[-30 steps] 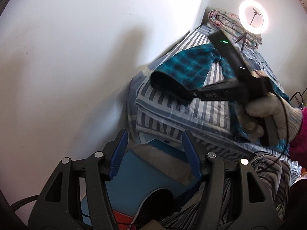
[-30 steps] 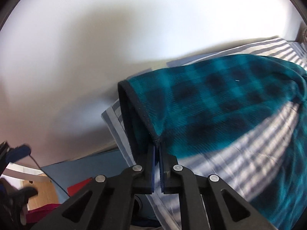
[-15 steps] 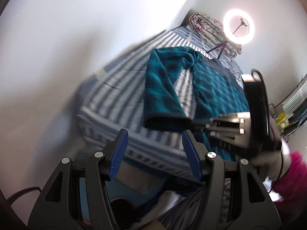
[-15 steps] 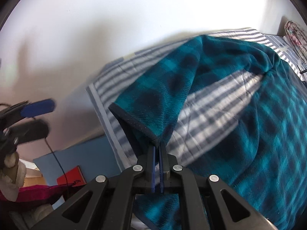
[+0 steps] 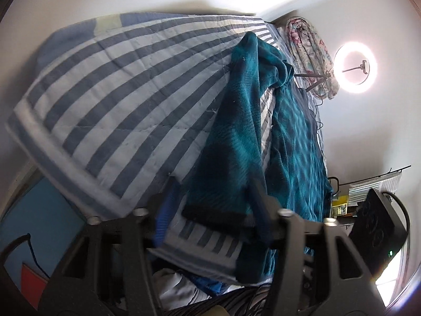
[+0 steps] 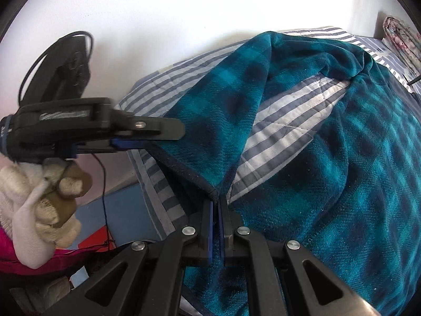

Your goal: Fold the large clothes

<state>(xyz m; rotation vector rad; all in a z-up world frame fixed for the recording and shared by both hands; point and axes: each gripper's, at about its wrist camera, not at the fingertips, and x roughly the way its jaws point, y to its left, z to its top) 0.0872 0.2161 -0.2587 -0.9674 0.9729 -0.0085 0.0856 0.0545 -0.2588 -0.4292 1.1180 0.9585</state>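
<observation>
A teal and black plaid fleece garment point(image 6: 329, 158) lies on a blue-and-white striped bed quilt point(image 5: 118, 100). My right gripper point(image 6: 217, 202) is shut on the dark hem corner of its long sleeve and holds it just above the quilt. In the left wrist view the sleeve point(image 5: 234, 137) runs from the far side toward me, and its dark cuff edge sits between the jaws of my left gripper point(image 5: 213, 205), which are open. My left gripper also shows in the right wrist view point(image 6: 163, 131), at the sleeve's edge.
A lit ring light point(image 5: 355, 71) on a tripod and a folded floral blanket point(image 5: 310, 52) stand at the bed's far end. White walls border the bed. A blue panel point(image 5: 44, 223) and red item point(image 5: 31, 281) lie on the floor below the quilt's edge.
My left gripper has swung from the wall and floor over to the bed and now straddles the sleeve's cuff edge. My right gripper has drawn the held sleeve corner lower and nearer.
</observation>
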